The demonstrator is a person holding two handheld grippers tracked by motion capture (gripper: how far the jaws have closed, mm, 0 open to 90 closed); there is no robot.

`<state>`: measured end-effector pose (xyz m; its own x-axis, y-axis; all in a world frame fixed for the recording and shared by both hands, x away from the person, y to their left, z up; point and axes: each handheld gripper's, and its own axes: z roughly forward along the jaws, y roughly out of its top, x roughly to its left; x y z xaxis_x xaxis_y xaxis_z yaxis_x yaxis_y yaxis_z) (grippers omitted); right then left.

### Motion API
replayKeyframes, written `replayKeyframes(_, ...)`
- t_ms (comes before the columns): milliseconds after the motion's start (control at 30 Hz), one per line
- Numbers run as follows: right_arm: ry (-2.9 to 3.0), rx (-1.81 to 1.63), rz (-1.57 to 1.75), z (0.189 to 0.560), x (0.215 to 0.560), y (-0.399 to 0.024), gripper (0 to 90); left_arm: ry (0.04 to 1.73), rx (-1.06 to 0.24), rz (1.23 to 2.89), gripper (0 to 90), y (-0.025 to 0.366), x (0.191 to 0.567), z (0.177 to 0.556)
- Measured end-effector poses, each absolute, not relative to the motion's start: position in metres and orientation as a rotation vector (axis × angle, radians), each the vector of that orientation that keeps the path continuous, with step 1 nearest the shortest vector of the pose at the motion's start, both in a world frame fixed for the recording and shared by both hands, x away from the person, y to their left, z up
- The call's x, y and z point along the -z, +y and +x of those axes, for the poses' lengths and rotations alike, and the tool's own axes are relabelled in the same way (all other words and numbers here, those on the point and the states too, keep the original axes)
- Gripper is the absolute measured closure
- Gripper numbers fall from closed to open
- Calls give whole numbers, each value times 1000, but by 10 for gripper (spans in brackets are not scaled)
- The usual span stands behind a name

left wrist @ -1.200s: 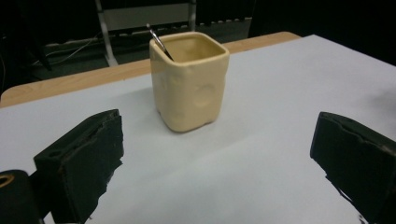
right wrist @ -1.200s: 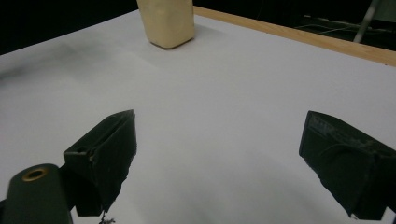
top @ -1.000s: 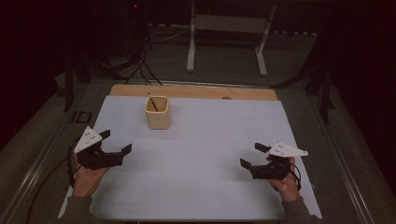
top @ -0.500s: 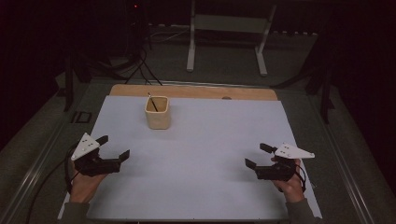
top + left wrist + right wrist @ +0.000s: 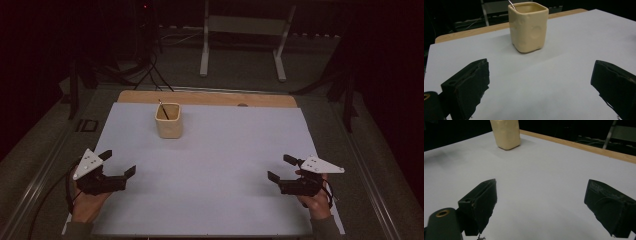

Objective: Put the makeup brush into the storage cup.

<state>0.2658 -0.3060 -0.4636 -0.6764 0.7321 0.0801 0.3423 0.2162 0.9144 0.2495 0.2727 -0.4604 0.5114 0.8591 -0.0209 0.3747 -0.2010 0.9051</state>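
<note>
A cream square cup (image 5: 168,120) stands on the white sheet (image 5: 220,165) near the back left, with a thin dark stick (image 5: 162,108) leaning out of it. The left gripper view has the cup (image 5: 529,26) straight ahead, and the right gripper view has the cup (image 5: 506,133) far off at the top left. My left gripper (image 5: 118,163) hovers low at the front left, open and holding nothing. At the front right my right gripper (image 5: 281,168) is open too, its jaws pointing left toward the middle of the sheet.
A wooden board edge (image 5: 207,98) runs along the back of the sheet. Beyond the table stand a white metal frame (image 5: 242,42) and dark cables (image 5: 150,70) on the floor. A small dark marker (image 5: 86,125) lies off the sheet's left side.
Both hands have drawn back toward the front edge of the table, the left one farther. Jaws stay open. The cup has not moved.
</note>
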Motion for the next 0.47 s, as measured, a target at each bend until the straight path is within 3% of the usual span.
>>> replayKeyframes(467, 2128, -1448, 982, 263, 465, -309, 111, 1036, -641, 1794, 28, 275, 465, 242)
